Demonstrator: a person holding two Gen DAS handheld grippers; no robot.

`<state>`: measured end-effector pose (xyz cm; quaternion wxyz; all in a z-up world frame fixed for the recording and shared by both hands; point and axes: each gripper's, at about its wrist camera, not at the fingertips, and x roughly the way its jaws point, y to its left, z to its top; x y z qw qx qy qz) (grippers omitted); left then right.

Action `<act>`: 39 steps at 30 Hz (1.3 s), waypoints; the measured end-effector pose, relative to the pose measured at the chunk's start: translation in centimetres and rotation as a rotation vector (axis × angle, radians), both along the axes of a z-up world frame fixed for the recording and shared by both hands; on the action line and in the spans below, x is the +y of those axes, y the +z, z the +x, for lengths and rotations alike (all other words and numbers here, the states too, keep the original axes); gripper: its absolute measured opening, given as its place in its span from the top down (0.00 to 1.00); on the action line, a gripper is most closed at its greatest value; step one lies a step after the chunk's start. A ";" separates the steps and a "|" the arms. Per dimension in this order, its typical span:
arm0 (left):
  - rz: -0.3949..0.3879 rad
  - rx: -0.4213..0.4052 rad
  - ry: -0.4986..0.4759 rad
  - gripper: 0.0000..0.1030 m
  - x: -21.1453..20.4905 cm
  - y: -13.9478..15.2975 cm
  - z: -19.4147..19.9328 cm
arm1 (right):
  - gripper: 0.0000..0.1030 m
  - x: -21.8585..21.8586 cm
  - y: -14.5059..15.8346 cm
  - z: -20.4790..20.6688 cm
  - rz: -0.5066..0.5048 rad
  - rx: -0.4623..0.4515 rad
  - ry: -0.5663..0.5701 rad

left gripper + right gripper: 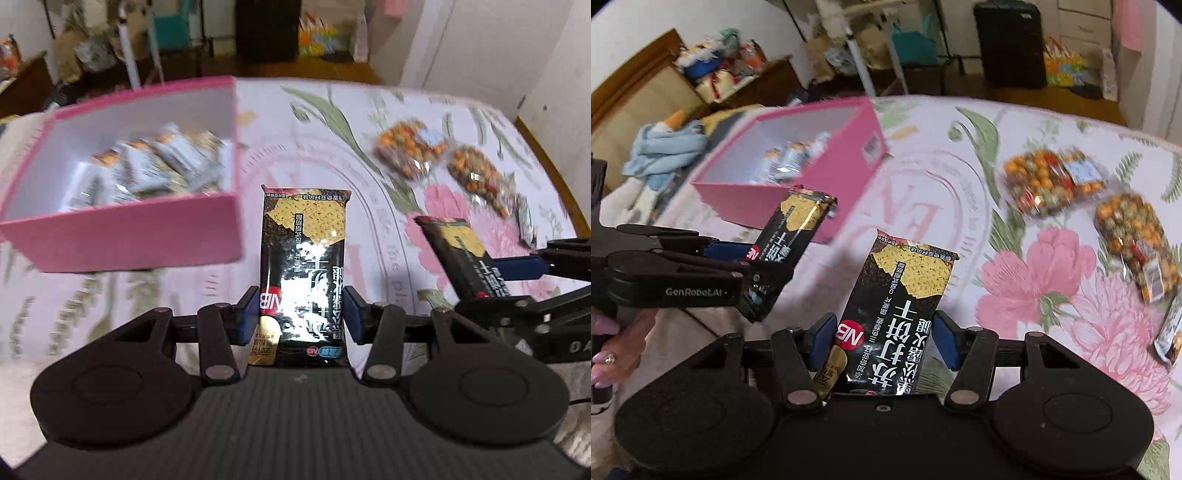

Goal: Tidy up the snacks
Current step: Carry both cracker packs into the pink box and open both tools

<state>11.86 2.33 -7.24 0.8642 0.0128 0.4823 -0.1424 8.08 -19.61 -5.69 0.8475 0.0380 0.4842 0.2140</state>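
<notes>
Black cracker packets (304, 273) (897, 317) between both grippers' fingers (248, 314) (823, 341) — pink box (122, 236) nearby

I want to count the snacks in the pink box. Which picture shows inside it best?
The left wrist view: it looks down into the pink box, showing a blurry pile of small wrapped snacks. In the right wrist view the pink box sits farther off and tilted, so only a few packets peek out.

- The pink box (122, 236) stands open-topped at ten o'clock of the left gripper (301, 319), already part-filled with small packets (155, 166).
- Bare floral bedspread (923, 192) lies between the box and two nut bags (1052, 181) at two o'clock.
- The right gripper (886, 341), holding its cracker packet (897, 310), sits just beside the left at three o'clock.
</notes>
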 end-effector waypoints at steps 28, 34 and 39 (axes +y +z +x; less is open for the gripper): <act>-0.031 -0.101 0.449 0.55 18.6 1.9 12.7 | 0.40 20.0 1.0 16.2 -0.134 -0.232 0.345; -0.030 -0.043 0.530 0.55 20.4 -1.8 15.4 | 0.40 22.3 -2.3 17.9 -0.239 -0.202 0.346; -0.017 -0.029 0.532 0.52 19.7 -3.2 16.3 | 0.37 22.8 -3.2 17.8 -0.256 -0.171 0.332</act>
